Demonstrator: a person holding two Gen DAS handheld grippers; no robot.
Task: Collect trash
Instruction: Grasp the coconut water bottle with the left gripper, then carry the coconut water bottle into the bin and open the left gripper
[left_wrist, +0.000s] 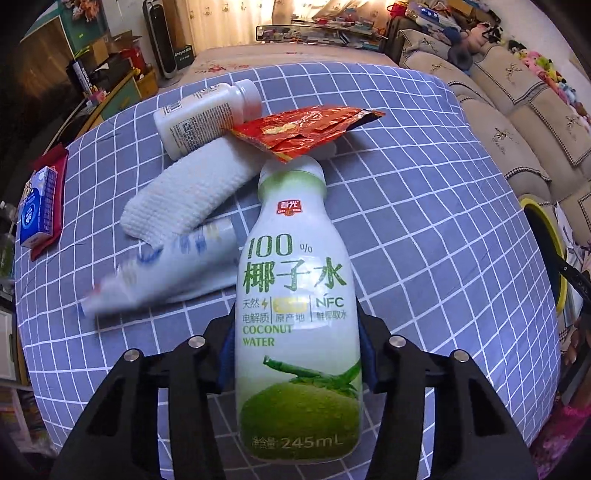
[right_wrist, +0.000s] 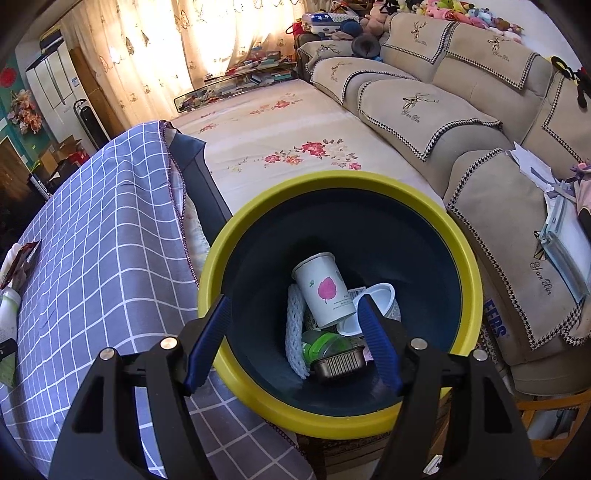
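The left gripper (left_wrist: 297, 354) grasps a coconut water bottle (left_wrist: 295, 314) on the checked tablecloth (left_wrist: 424, 229) — its cap touches a red wrapper (left_wrist: 306, 129). The right gripper (right_wrist: 295, 339) hangs released over the yellow-rimmed bin (right_wrist: 236, 229) — beside that cloth — holding a paper cup (right_wrist: 323, 290).

place: home living room | cues: sofa (right_wrist: 424, 110), curtains (right_wrist: 207, 44) (plush toys (right_wrist: 443, 7) too)
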